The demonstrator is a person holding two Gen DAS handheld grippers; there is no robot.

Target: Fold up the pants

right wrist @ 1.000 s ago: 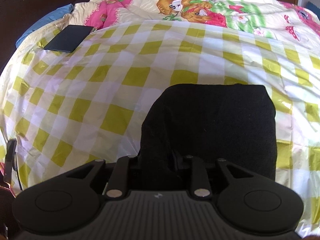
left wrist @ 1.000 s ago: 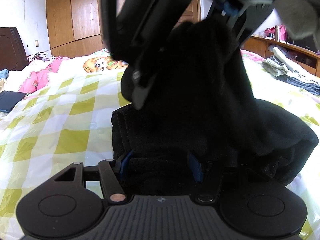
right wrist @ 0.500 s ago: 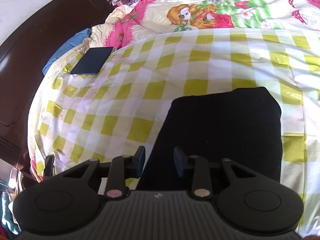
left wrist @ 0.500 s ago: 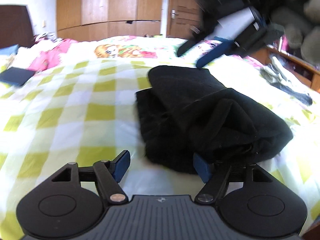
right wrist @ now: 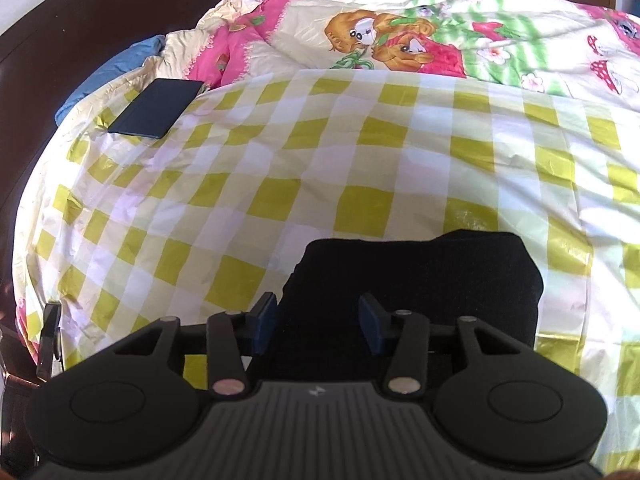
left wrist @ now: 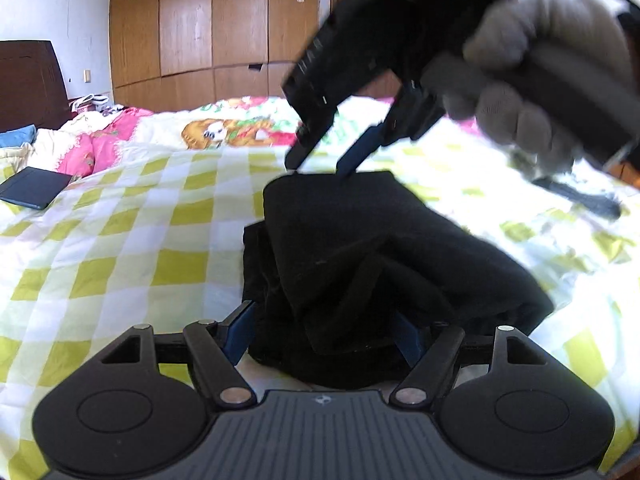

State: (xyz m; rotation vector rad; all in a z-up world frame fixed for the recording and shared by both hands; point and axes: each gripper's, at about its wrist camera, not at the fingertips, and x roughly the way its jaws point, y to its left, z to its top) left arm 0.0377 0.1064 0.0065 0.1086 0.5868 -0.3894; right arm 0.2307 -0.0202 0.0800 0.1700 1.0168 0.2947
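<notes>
Your left tongs [left wrist: 324, 334]: spread wide, just opened, straddling the folded black pants [left wrist: 360, 264] at lower centre, unpinched. Your right tongs [right wrist: 318, 322]: spread, just opening, empty above the pants on the checked bed [right wrist: 280, 168].

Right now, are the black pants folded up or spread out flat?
Folded. The black pants lie as a compact, layered bundle on the checked bedsheet, no legs stretched out.
</notes>
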